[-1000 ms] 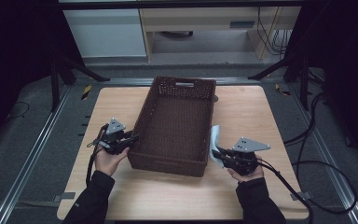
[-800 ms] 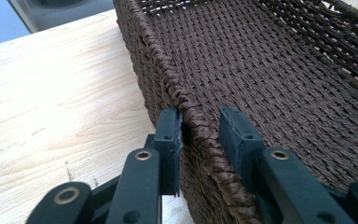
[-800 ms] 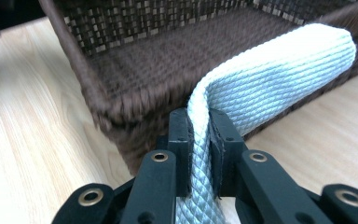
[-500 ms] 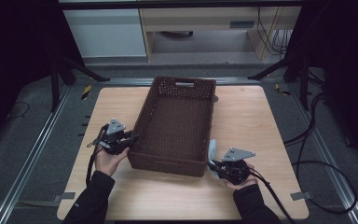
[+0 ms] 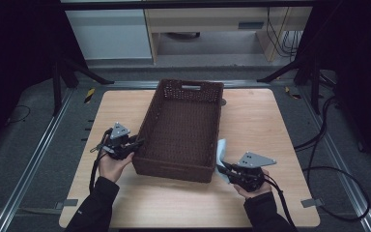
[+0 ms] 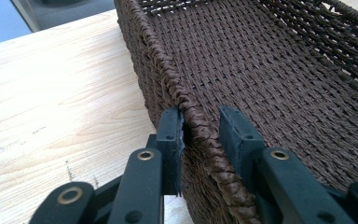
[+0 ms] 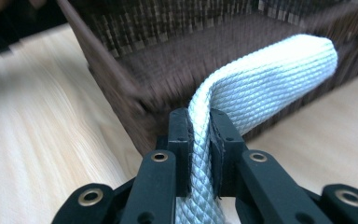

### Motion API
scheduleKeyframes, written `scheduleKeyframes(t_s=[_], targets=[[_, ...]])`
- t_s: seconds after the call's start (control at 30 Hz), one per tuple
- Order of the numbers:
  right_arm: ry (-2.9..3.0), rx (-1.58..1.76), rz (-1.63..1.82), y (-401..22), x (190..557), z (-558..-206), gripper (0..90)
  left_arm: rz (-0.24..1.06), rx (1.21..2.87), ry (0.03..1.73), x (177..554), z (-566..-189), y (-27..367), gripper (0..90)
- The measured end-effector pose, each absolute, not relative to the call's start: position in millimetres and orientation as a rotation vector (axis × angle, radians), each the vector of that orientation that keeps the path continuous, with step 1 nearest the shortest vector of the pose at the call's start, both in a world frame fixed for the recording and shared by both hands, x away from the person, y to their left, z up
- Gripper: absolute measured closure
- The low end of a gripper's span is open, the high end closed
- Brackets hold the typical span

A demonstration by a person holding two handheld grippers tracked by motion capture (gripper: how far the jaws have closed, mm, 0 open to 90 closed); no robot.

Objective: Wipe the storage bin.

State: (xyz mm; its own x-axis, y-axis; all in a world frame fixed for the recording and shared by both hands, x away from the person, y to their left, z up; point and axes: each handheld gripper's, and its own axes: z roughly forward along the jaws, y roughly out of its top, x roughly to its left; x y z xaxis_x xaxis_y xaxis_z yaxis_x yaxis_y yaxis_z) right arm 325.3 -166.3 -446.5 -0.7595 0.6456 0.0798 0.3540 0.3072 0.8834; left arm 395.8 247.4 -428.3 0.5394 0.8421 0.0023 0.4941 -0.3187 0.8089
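One pale blue woven strap (image 7: 242,93) is sitting pinched between the pads of the right gripper (image 7: 200,135), just beside the near right corner of the one brown wicker basket (image 5: 183,130). In the right gripper view the strap is rising out of the jaws on edge, then bending over so that its free end is lying toward the basket wall; its long axis is running away from the gripper and curving to one side. In the high view the strap (image 5: 221,153) is showing as a short pale strip standing up from the right gripper (image 5: 226,170), close against the basket's right wall near its near end.

The basket is lying with its long axis running near to far, its near end turned slightly leftward, and a handle slot is showing in its far end wall. It is resting on the one light wooden table (image 5: 270,121).

The left gripper (image 6: 200,135) is straddling the braided rim (image 6: 191,116) of the basket's left wall near the near corner, one pad outside the wall and one inside; its jaws have just been closing a little, the outer pad is touching the rim, and a narrow gap is showing at the inner pad. In the high view the left gripper (image 5: 134,143) is sitting at that wall.

Two hands are holding the two grippers, each coming in from the near edge.
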Motion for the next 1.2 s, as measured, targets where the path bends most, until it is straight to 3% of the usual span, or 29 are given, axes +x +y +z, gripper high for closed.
scheduleKeyframes(t_s=[0.17,0.63,0.9,1.2], targets=[[2.266,0.865,1.460,-168.8,314.5,-437.9,80.9,0.555,1.982,1.082,395.6,-428.4,247.3,69.4],[2.485,0.918,1.236,-152.2,313.3,-484.5,80.9,0.550,1.975,1.084,395.0,-428.9,247.1,69.5],[2.348,0.839,1.370,-158.8,300.2,-449.5,80.7,0.552,1.980,1.084,394.7,-428.6,247.0,69.3],[2.317,0.782,1.400,-158.5,289.1,-435.8,80.8,0.556,1.986,1.086,394.4,-428.2,246.6,69.3]])
